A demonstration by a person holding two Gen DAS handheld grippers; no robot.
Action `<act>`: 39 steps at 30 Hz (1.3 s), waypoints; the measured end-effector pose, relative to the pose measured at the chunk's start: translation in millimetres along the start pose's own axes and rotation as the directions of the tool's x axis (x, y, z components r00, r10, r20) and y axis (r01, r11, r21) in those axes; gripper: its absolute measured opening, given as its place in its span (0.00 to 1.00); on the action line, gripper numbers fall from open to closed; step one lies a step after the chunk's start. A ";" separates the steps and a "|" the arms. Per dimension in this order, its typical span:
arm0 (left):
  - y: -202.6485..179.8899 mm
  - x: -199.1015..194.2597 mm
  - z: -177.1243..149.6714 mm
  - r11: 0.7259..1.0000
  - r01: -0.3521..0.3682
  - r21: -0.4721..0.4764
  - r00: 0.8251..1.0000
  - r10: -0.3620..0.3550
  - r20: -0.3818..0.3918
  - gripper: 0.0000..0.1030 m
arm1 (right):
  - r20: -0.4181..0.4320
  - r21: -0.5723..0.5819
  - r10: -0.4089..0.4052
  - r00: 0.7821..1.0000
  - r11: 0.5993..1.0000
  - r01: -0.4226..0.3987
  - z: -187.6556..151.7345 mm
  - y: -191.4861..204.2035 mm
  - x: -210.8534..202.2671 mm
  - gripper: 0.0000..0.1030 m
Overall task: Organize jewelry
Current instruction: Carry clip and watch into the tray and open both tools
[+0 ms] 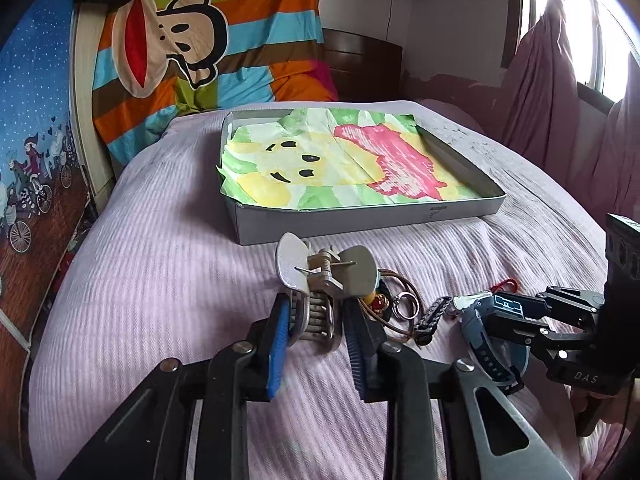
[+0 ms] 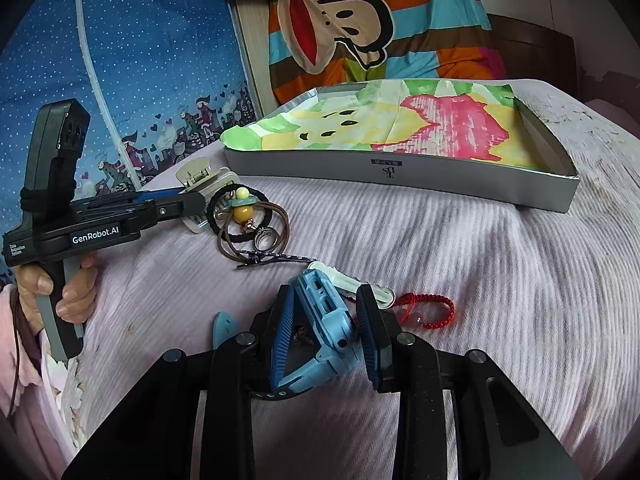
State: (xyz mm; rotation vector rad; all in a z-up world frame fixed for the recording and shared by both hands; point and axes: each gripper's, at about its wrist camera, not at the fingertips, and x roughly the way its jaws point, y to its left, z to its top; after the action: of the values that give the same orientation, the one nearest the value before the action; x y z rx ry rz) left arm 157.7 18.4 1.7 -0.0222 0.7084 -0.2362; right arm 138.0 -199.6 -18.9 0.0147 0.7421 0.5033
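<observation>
bed: I see a pale pink ribbed bedspread [image 1: 160,280] under everything, striped monkey-print quilt [image 1: 192,40] piled at the far end.
box: shallow grey box [image 2: 400,176] sits on the bedspread past the jewelry pile, lined with a coloured cartoon paper [image 1: 340,160]; nothing else in it that I can see.
left gripper: my left gripper [image 1: 316,320] points down at the near side of the pile, blue pads pinching the toothed body of the hair claw clip [image 1: 324,280]; a hand [image 2: 60,288] wraps its grip in the right wrist view.
right gripper: my right gripper [image 2: 324,328] has its pads pressed onto the blue watch [image 2: 320,320], case wedged between them and tilted.
hair claw clip: silvery, wings spread above the pads, on the bedspread just short of the box.
blue watch: strap trails back under the fingers, lies at the right end of the pile.
hair ties: black and brown loops [image 2: 248,224] with a yellow bead charm, just beside the clip.
red cord: braided red loop [image 2: 436,308] on the bedspread, right of the watch.
black clip: slim dark hair clip [image 2: 276,258] between ties and watch.
white piece: small white plastic bit [image 2: 360,284] touching the watch's far edge; can't tell what it is.
ring: small metal ring [image 2: 266,238] lying on the ties.
</observation>
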 end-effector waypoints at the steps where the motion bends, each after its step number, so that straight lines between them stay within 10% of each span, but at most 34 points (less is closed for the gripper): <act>1: -1.5 -0.7 -1.0 1.000 -0.003 0.002 1.000 0.003 -0.001 0.23 | -0.002 0.000 -0.003 1.000 1.000 0.003 -0.1 0.2 -0.2 0.26; 27: -21.9 -44.3 34.5 0.997 -0.032 -0.064 0.978 0.045 0.202 0.22 | 0.211 0.117 -0.016 0.977 0.993 -0.009 59.3 -21.2 -27.3 0.15; 39: 9.5 26.5 81.6 0.979 -0.073 -0.190 0.984 0.101 0.145 0.22 | 0.164 0.283 -0.163 0.973 0.953 0.112 113.0 -44.4 47.5 0.15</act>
State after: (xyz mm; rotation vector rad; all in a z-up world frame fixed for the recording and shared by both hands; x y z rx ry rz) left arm 231.9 16.9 45.8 -0.1842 0.5741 -0.0828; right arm 260.4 -199.4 26.2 0.2617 0.6189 0.2584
